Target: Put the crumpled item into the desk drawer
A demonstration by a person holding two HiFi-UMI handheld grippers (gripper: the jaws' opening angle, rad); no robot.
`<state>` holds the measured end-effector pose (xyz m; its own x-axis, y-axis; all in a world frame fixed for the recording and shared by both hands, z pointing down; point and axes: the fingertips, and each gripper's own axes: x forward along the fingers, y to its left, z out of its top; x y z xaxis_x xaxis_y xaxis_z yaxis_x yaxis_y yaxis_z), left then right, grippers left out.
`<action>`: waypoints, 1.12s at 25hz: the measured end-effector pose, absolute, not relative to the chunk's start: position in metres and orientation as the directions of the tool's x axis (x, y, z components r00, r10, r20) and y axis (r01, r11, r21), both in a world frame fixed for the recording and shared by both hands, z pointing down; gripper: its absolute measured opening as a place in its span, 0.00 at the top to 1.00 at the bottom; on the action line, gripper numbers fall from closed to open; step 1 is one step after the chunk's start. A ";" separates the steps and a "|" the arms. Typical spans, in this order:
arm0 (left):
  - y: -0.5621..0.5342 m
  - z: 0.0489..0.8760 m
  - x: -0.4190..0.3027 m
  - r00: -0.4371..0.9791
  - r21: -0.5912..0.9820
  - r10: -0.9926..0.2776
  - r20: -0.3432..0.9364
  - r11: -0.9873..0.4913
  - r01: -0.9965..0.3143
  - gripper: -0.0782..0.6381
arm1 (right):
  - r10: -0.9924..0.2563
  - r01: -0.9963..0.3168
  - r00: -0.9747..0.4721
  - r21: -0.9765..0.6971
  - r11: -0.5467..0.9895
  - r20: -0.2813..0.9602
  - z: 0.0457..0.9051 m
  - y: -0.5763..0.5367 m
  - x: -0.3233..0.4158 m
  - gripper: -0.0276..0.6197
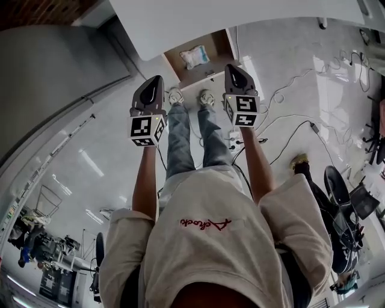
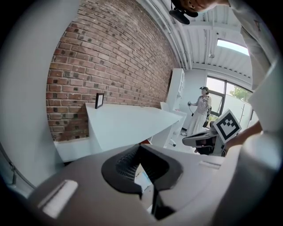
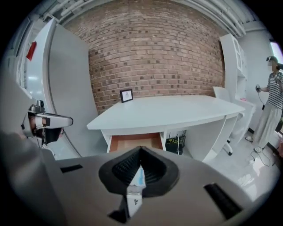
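Head view: a white table is seen from above, with its drawer pulled open below the edge. The crumpled item, white with blue print, is found lying inside the drawer, clear of both tools. The left tool and right tool are held out side by side above the pale floor, short of the drawer front, with the person's shoes between them. Both tools taper to a closed point and nothing is seen carried. Loose cables are noted on the floor to the right.

Left gripper view: the left tool's jaws are pressed together, with only a narrow slit between the ribbed pads and nothing gripped. The table is seen ahead against a brick wall, with a small picture frame standing on its far edge. The marker cube of the right tool is recorded at the right, and a person in a striped top stands well behind.

Right gripper view: the right tool's jaws are pressed together on nothing. A pale sliver shows in the slit; what it is cannot be determined. The open drawer is seen directly ahead under the table top, its wooden floor exposed. The left tool is visible at the left edge.
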<state>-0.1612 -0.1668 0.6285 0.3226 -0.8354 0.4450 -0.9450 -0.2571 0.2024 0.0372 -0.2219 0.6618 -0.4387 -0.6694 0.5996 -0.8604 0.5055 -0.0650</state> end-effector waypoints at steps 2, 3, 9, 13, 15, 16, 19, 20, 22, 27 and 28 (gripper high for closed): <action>-0.169 0.616 -0.162 0.321 0.193 -0.845 0.428 -0.262 -0.946 0.88 | -0.689 -0.862 -0.441 -0.059 0.503 0.575 0.644 -0.224 0.036 0.94; -0.169 0.608 -0.161 0.320 0.188 -0.850 0.419 -0.264 -0.946 0.88 | -0.698 -0.862 -0.444 -0.056 0.503 0.562 0.635 -0.226 0.035 0.94; -0.169 0.566 -0.167 0.296 0.168 -0.877 0.379 -0.249 -0.954 0.88 | -0.740 -0.863 -0.455 -0.042 0.503 0.496 0.582 -0.233 0.033 0.94; -0.175 0.545 -0.170 0.288 0.153 -0.888 0.358 -0.248 -0.957 0.88 | -0.760 -0.867 -0.452 -0.029 0.498 0.466 0.557 -0.239 0.038 0.94; -0.175 0.534 -0.171 0.285 0.145 -0.893 0.348 -0.248 -0.958 0.88 | -0.767 -0.868 -0.448 -0.018 0.496 0.460 0.547 -0.238 0.040 0.94; -0.176 0.528 -0.172 0.283 0.142 -0.896 0.342 -0.248 -0.958 0.88 | -0.771 -0.869 -0.445 -0.013 0.494 0.456 0.542 -0.237 0.041 0.94; -0.182 0.511 -0.172 0.280 0.130 -0.906 0.318 -0.250 -0.959 0.88 | -0.786 -0.874 -0.440 -0.005 0.487 0.434 0.524 -0.240 0.047 0.94; -0.185 0.506 -0.169 0.280 0.127 -0.908 0.311 -0.252 -0.959 0.88 | -0.790 -0.875 -0.439 -0.002 0.485 0.428 0.519 -0.242 0.051 0.94; -0.191 0.495 -0.165 0.282 0.118 -0.913 0.296 -0.258 -0.959 0.88 | -0.801 -0.878 -0.435 0.004 0.479 0.410 0.506 -0.248 0.058 0.94; -0.195 0.464 -0.171 0.283 0.102 -0.925 0.255 -0.265 -0.959 0.88 | -0.831 -0.889 -0.424 0.009 0.457 0.360 0.473 -0.251 0.060 0.94; -0.195 0.460 -0.171 0.284 0.100 -0.926 0.248 -0.267 -0.959 0.88 | -0.836 -0.891 -0.421 0.011 0.454 0.351 0.468 -0.252 0.061 0.94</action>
